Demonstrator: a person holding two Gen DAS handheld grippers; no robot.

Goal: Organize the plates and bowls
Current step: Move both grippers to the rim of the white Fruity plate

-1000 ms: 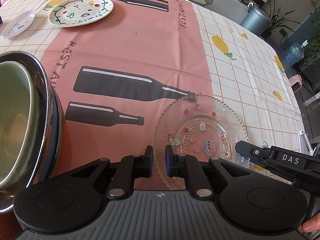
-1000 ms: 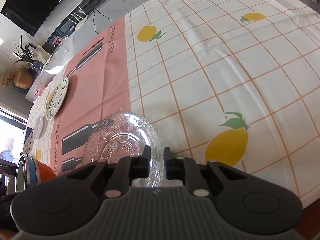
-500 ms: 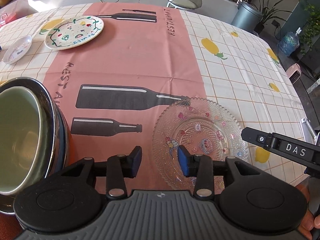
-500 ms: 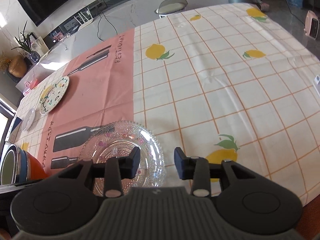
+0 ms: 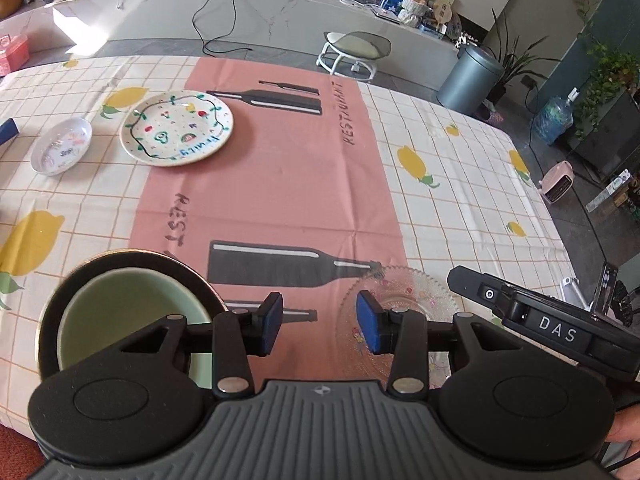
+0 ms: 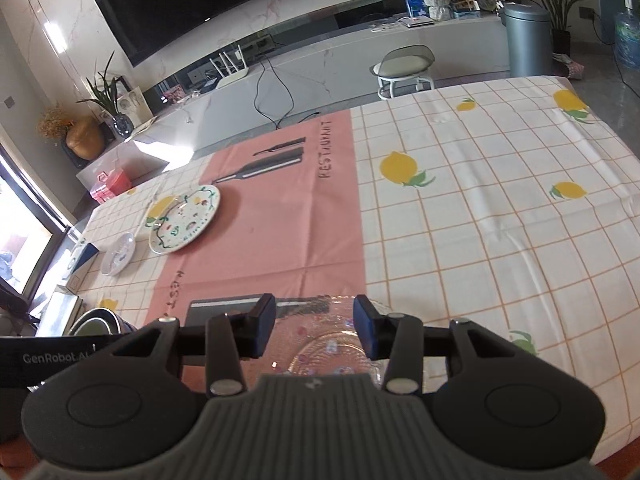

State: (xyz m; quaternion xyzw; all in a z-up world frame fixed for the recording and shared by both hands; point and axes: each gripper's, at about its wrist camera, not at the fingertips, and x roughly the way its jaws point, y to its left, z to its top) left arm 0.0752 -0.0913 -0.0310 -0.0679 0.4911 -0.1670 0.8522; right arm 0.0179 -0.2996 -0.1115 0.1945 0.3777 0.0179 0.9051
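A clear glass plate (image 5: 404, 300) with small cartoon prints lies flat on the tablecloth at the near edge; it also shows in the right wrist view (image 6: 320, 340). My left gripper (image 5: 320, 322) is open and empty above its left side. My right gripper (image 6: 314, 330) is open and empty above the same plate. A stack of nested bowls (image 5: 120, 312), green inside a steel one, stands near left. A white painted plate (image 5: 178, 128) and a small white dish (image 5: 62, 146) lie far left.
The table has a pink runner (image 5: 280, 184) on a checked lemon cloth. The right gripper's body (image 5: 552, 328) reaches in at the near right. A stool (image 5: 354, 50), a grey bin (image 5: 470, 76) and a low cabinet stand beyond the table.
Both grippers opened from shut and let go of the glass plate, which now lies on the table. Both have lifted and pulled back, showing more of the room.
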